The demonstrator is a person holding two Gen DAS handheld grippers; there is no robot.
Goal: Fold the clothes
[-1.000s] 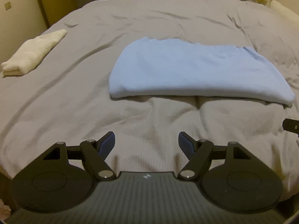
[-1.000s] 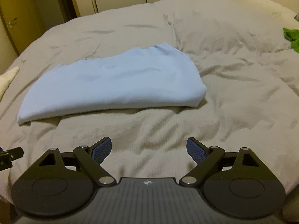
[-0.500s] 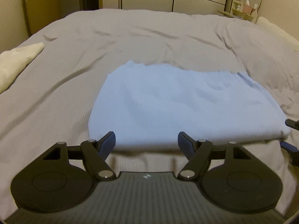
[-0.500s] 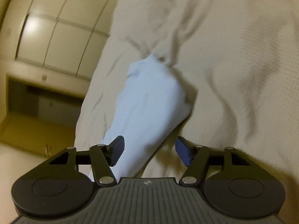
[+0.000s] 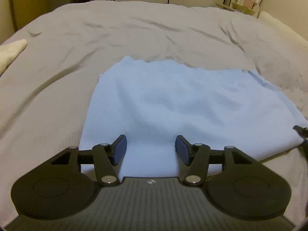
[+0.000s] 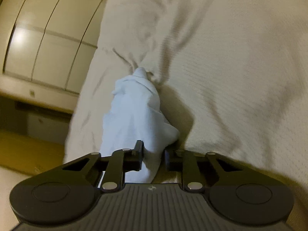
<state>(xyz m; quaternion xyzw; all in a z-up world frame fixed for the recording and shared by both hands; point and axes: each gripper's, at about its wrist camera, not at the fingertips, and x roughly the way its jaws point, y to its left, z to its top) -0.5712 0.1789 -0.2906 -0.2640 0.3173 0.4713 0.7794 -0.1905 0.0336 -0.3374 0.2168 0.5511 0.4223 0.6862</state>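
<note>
Left wrist: blue cloth's point(image 5: 173, 104) near edge lies between closing jaws.

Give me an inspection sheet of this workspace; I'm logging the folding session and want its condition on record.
Surface: grey bedcover, wrinkled.
Job's things: light blue garment, folded, lying flat on the bedcover; its right end is bunched up.
Clutter: cream towel at the far left edge.
Grippers: left gripper open, garment's near edge between its pads, jaws just been closing; right gripper shut on the garment's end, jaws just been closing.
Cables: nothing seen.
Surroundings: pale wardrobe doors beyond the bed, shelf with small items at the far right, a door at the far left.
</note>
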